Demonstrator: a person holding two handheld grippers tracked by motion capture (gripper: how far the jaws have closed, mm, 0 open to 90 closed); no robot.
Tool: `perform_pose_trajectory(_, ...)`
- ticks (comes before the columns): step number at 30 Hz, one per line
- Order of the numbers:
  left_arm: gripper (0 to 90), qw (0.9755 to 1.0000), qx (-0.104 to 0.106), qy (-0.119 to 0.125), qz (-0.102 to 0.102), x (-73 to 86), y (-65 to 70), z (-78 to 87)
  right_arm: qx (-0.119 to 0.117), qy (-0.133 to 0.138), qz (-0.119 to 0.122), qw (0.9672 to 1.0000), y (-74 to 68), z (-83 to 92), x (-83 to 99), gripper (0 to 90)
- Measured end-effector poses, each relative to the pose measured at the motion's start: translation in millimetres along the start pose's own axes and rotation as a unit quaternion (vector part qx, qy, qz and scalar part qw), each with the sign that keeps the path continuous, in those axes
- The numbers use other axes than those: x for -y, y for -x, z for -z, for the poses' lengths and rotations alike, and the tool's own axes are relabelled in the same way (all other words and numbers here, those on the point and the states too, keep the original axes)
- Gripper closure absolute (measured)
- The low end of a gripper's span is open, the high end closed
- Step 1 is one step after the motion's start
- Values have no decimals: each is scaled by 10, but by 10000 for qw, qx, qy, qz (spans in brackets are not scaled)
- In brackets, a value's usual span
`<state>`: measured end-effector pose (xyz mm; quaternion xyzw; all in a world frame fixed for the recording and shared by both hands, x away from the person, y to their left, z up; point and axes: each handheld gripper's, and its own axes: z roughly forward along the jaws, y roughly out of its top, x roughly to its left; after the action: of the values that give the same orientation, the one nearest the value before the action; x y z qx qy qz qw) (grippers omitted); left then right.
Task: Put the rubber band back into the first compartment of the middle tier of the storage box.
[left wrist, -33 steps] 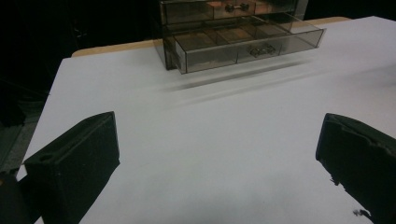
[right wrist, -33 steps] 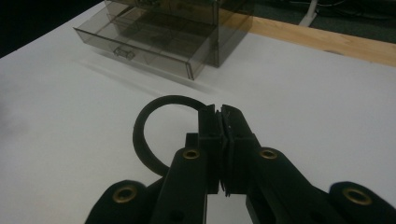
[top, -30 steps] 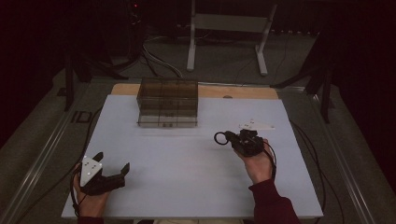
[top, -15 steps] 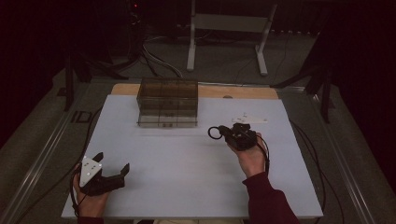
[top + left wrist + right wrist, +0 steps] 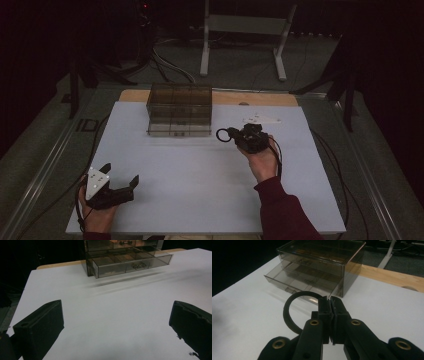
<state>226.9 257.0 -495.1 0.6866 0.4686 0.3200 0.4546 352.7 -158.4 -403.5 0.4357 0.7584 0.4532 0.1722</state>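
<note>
A smoky see-through drawer box (image 5: 180, 107) stands at the back of the white table (image 5: 200, 185). Its bottom drawer (image 5: 294, 283) is pulled out, with dividers inside. My right gripper (image 5: 234, 135) hovers just right of the box front, shut on a black rubber ring (image 5: 222, 134). In the right gripper view the ring (image 5: 287, 313) sticks out to the left of the closed jaws of the right gripper (image 5: 330, 305), in front of the open drawer. My left gripper (image 5: 120, 173) rests near the table's front left corner, open. Its jaws stand wide apart in the left gripper view, nothing between them (image 5: 117, 315).
Small white flat pieces (image 5: 261, 120) lie on the table behind the right hand. A wooden strip (image 5: 260, 98) runs along the table's far edge. A white stand (image 5: 240, 35) and cables sit on the floor beyond.
My right gripper has carried the ring left and a little farther back, closer to the drawer box. The left gripper has stayed put.
</note>
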Motion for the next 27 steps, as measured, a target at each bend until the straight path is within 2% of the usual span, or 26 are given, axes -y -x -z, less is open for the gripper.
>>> perform_pose_trajectory(6,4,10000,-2,-19,9,4,-2,-7,-84,32,68,9999,-64,-63,-79,889)
perform_pose_trajectory(12,4,10000,0,-29,21,6,-1,-7,-201,80,5,9998,-124,-140,-106,889)
perform_pose_trajectory(27,4,10000,-13,-19,13,3,-5,-7,-259,75,186,9995,-277,-331,-269,888)
